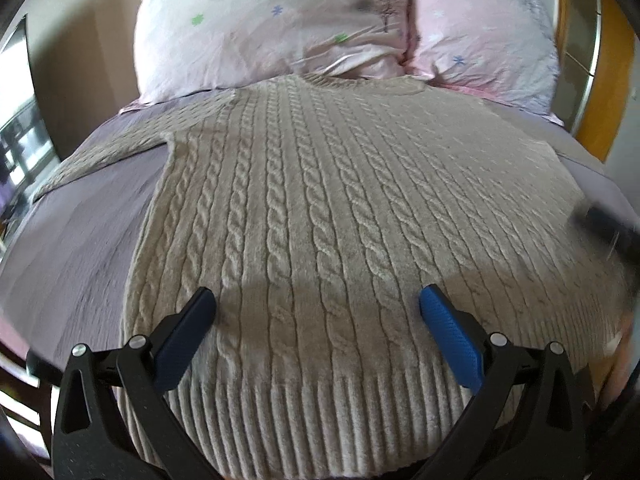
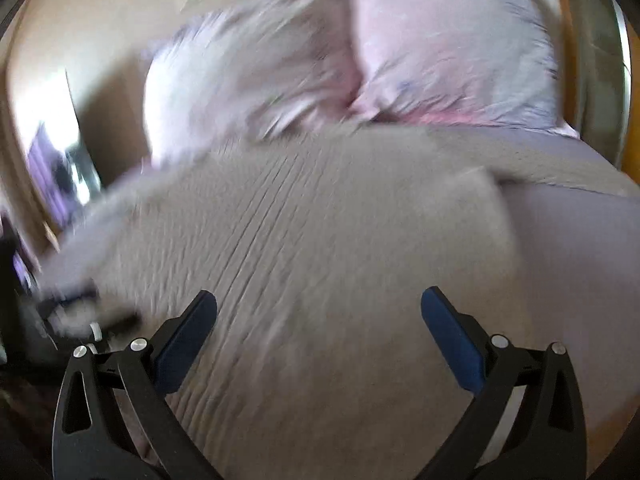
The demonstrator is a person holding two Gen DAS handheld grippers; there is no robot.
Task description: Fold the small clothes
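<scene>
Sweater: your beige cable-knit sweater [image 1: 320, 200] lies spread flat on the bed [image 1: 80, 240], ribbed hem toward you, neckline up against the pillows [image 1: 260, 28].
Sleeves: one sleeve [image 1: 104, 148] stretches out to the left across the lilac sheet; on the right edge you cannot make out the other, since the knit runs into blur there.
Left gripper [image 1: 318, 304]: your fingers [image 1: 448, 332] stand wide apart just above the hem, holding nothing.
Right gripper [image 2: 319, 304]: fingers [image 2: 452, 336] equally wide, empty, over the sweater's right half.
Right view: heavily motion-smeared, so the cable pattern shows only as streaks.
Dark shape: a blurred dark object [image 1: 604, 224] sits at the right edge of the left view; you cannot tell from it alone what it is.
Cut off: the hem's lower corners fall behind the gripper frames.
</scene>
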